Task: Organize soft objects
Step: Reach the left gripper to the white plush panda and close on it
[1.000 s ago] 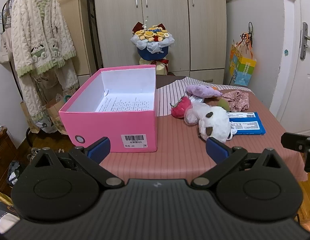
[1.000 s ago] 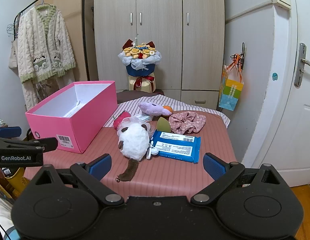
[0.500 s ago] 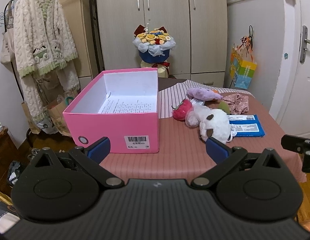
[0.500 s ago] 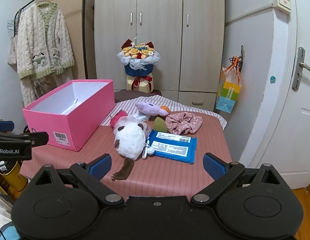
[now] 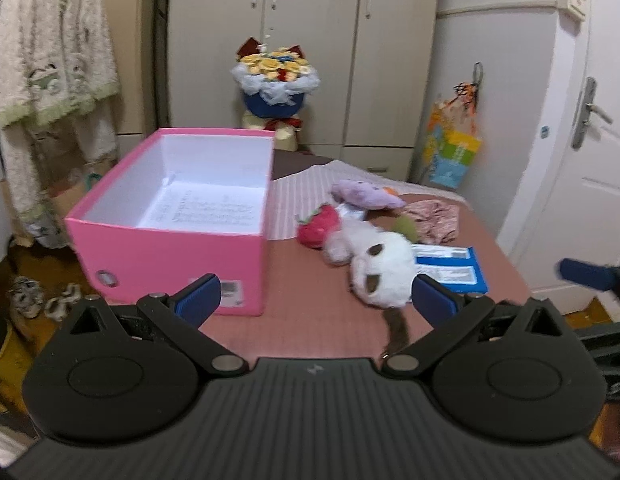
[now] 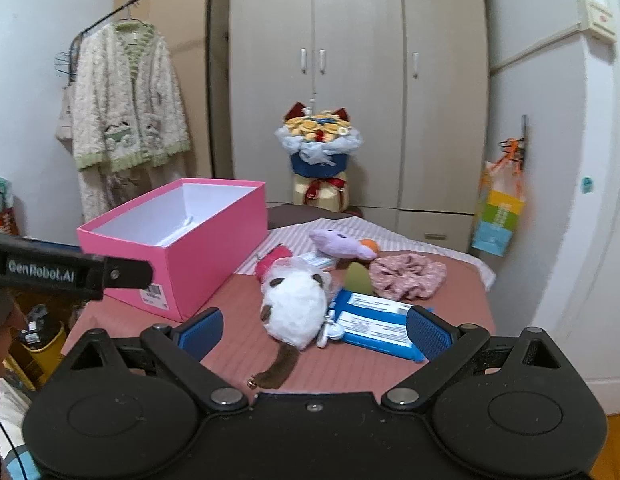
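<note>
Pink cardboard box [image 6: 177,256] sits open on the left of the table [image 6: 350,368], its long axis running away from the cameras. Just right of it lies a white plush toy [image 6: 295,306], lengthwise toward the viewer, brown tail [image 6: 279,364] nearest. Behind it rest a red strawberry plush [image 5: 318,226], a purple plush [image 6: 340,244] and a pink scrunchie [image 6: 408,276]; a blue wipes pack [image 6: 378,326] seems to touch the white toy. Left gripper [image 5: 316,296] and right gripper [image 6: 314,330] both hover spread wide, holding nothing.

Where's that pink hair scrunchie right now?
In the right wrist view, the pink scrunchie lies on the table's far right, just behind the blue wipes pack and right of the purple plush.
</note>
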`<action>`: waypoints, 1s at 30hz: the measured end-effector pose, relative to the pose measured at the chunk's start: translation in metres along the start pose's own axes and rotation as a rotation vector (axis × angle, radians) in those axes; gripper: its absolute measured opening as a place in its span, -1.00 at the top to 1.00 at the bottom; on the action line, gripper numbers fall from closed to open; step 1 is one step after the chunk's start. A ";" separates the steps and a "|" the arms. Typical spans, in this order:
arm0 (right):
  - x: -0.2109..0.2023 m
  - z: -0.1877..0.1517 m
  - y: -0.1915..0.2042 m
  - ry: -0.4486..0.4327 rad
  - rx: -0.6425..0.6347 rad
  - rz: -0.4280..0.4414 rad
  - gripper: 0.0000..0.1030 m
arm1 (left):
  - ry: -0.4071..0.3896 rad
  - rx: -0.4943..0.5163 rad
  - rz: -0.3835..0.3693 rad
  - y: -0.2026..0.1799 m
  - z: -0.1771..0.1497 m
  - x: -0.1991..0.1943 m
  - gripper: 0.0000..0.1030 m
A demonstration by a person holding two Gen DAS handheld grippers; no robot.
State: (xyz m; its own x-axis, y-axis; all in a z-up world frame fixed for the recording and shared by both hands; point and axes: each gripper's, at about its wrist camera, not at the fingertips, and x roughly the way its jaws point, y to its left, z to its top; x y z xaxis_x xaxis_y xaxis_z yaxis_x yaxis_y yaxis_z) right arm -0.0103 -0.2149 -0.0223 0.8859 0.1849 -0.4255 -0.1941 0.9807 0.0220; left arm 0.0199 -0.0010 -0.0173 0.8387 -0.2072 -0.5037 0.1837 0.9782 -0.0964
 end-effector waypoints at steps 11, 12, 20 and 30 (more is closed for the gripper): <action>0.072 -0.030 -0.013 -0.032 -0.089 0.101 -0.89 | 0.018 0.056 -0.113 -0.027 -0.008 0.073 -0.93; 0.079 -0.031 -0.015 -0.019 -0.094 0.117 -0.87 | 0.022 0.064 -0.121 -0.030 -0.009 0.080 -0.93; 0.128 -0.036 -0.023 0.015 -0.123 0.168 -0.81 | 0.039 0.035 -0.204 -0.030 -0.010 0.124 -0.92; 0.170 -0.036 -0.019 0.037 -0.181 0.244 -0.72 | 0.102 -0.001 -0.277 -0.024 -0.010 0.162 -0.45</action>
State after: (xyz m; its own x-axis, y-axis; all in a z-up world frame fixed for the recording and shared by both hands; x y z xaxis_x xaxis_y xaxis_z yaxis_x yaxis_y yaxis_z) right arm 0.1291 -0.2047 -0.1277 0.7885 0.4080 -0.4602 -0.4741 0.8799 -0.0323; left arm 0.1465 -0.0581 -0.1056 0.7008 -0.4645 -0.5414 0.3984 0.8844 -0.2430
